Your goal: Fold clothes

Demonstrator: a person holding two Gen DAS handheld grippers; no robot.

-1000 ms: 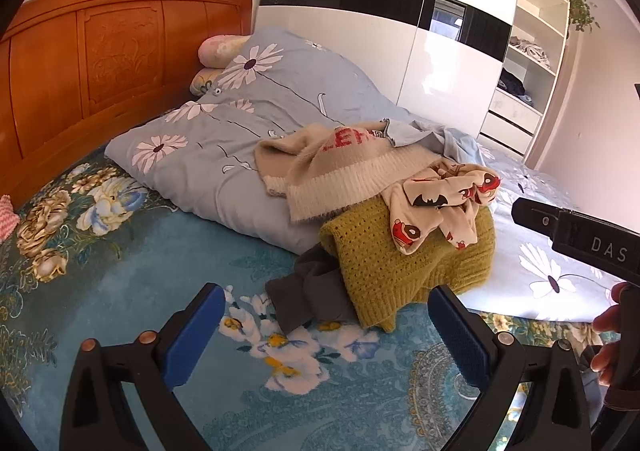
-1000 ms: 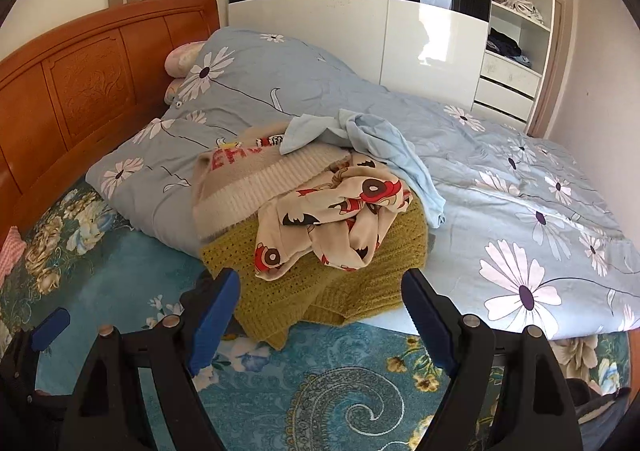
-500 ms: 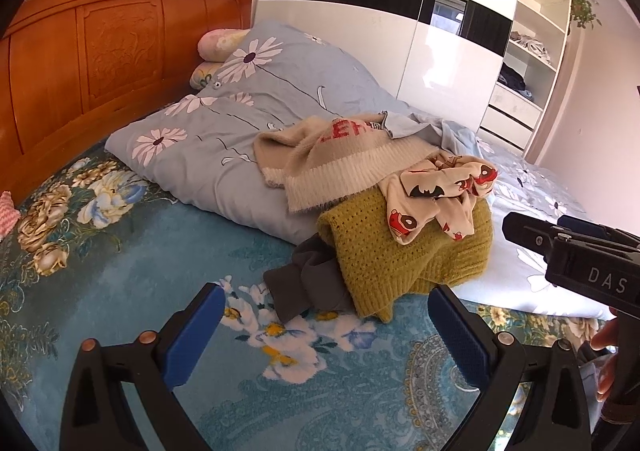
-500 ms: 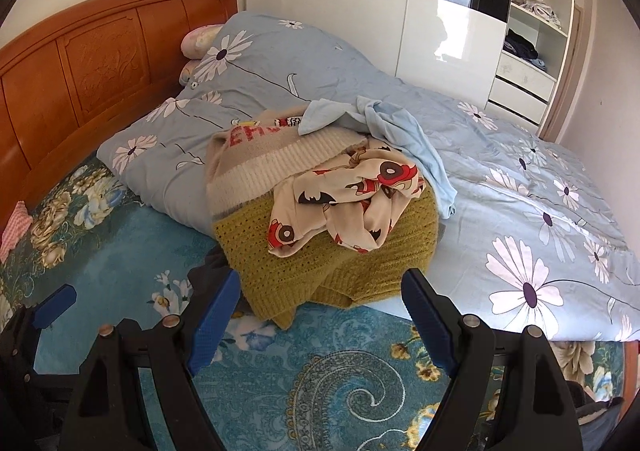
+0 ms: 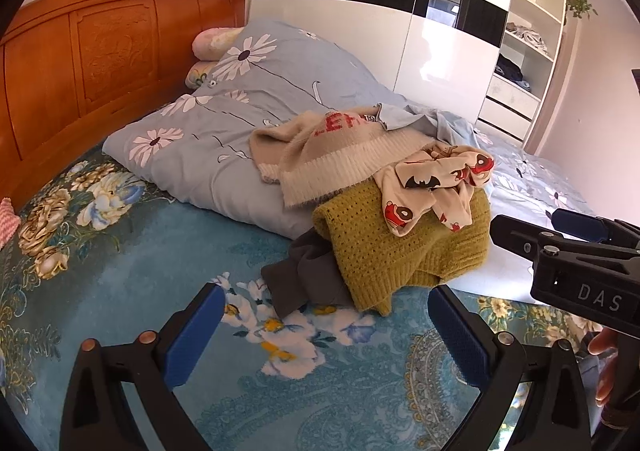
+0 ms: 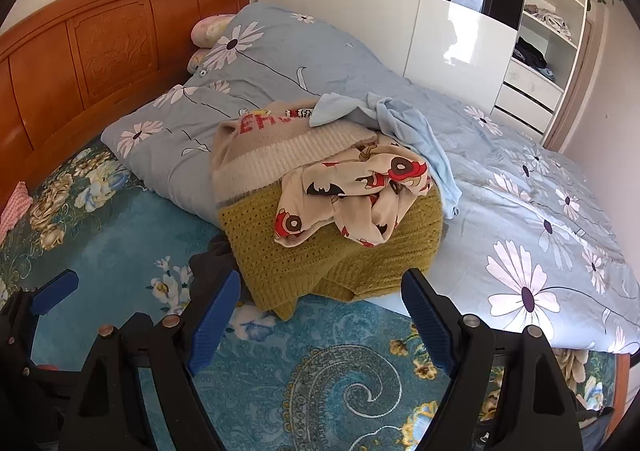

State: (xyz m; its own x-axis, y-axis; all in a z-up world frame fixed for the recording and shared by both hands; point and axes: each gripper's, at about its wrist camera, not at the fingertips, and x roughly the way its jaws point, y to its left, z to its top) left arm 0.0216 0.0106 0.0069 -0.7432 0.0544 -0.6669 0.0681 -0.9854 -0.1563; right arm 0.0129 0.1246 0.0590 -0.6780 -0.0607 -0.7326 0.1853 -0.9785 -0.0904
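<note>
A crumpled cream cartoon-print garment [image 6: 352,195] tops the mustard knitted sweater [image 6: 340,255] heap at twelve o'clock. Left gripper [image 5: 324,335] and right gripper [image 6: 320,311] hover empty, jaws wide. Best pinch one top edge only.

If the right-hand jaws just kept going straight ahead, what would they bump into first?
Most likely the mustard knit sweater at the front of the clothes pile: it lies centred between the open right gripper, just beyond it. The printed cream garment sits on top, farther back. Depth is hard to judge through the fisheye.
</note>
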